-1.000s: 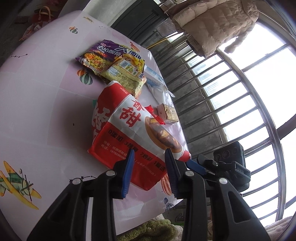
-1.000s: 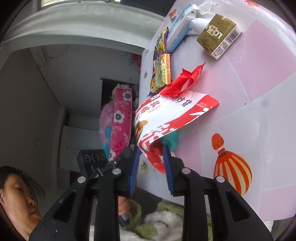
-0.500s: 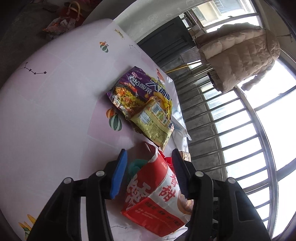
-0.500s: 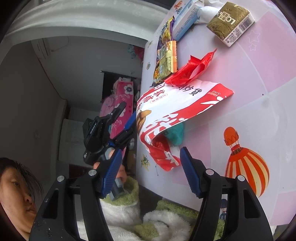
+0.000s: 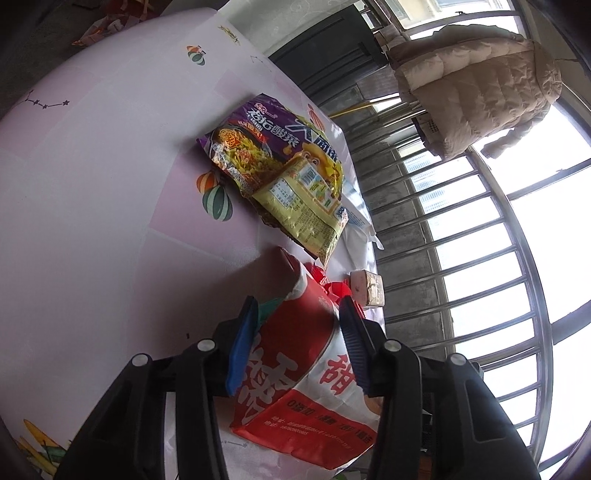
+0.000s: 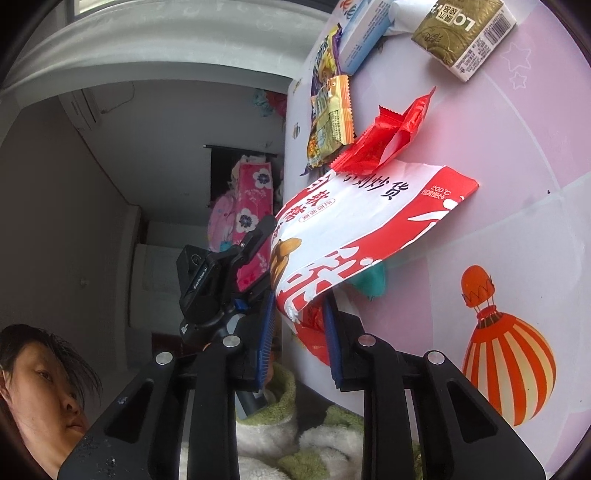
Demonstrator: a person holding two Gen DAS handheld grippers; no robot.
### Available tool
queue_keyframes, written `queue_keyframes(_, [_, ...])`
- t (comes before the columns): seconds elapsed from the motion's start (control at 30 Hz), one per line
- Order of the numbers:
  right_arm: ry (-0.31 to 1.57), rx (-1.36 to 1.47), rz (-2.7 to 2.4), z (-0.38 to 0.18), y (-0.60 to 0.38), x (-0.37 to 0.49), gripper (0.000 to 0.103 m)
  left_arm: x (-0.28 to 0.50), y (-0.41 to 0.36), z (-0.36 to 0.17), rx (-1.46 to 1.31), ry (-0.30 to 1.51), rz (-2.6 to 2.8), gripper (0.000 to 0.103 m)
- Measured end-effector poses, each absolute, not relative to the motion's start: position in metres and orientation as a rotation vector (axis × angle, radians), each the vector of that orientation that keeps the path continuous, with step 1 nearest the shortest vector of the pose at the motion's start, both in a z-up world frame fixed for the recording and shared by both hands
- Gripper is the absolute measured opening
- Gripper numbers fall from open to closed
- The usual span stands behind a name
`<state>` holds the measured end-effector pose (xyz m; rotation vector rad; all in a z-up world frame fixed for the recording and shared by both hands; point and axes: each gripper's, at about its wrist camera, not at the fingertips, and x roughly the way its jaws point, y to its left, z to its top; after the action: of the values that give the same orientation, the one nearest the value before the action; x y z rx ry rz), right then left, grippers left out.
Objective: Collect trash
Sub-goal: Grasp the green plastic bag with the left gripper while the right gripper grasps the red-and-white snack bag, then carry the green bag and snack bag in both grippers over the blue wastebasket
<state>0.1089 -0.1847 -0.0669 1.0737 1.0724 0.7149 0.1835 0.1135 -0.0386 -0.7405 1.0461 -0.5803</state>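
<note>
A large red and white paper bag point(image 5: 306, 373) lies on the pink tablecloth, its near end raised off the table; it also shows in the right wrist view point(image 6: 354, 236). My left gripper point(image 5: 297, 345) is open, its blue pads on either side of the bag's upper edge. My right gripper point(image 6: 299, 332) has its pads closed in on the bag's lower corner, which sits between them. A red wrapper point(image 6: 384, 142) lies just beyond the bag. A teal scrap point(image 6: 369, 282) lies under the bag.
A purple noodle packet point(image 5: 266, 147) with a yellow snack packet point(image 5: 303, 206) on it lies farther along the table. A gold drink carton point(image 6: 463, 35) and a blue and white box point(image 6: 360, 40) lie near the far edge. The table edge point(image 6: 314, 384) runs close below my right gripper.
My left gripper moved forward and its pads now flank the bag's upper edge. My right gripper narrowed from wide open onto the bag's lower corner.
</note>
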Motion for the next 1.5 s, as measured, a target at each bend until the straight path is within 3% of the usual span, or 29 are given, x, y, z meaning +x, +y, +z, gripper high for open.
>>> queue_keyframes(0.73, [1.051,1.066,0.702,-0.021,-0.219,0.036,0.007,0.098,0.059,-0.011,-0.581,1.136,-0.858,0.043])
queue_keyframes(1.33, [0.816,0.955,0.546,0.0,-0.264,0.023,0.004,0.106,0.033,-0.007,-0.476,1.062,-0.785,0.043])
queue_keyframes(1.5, [0.768,0.946,0.523,-0.003,-0.272,0.032,0.004,0.112,0.039,-0.026,-0.434,1.105,-0.627,0.052])
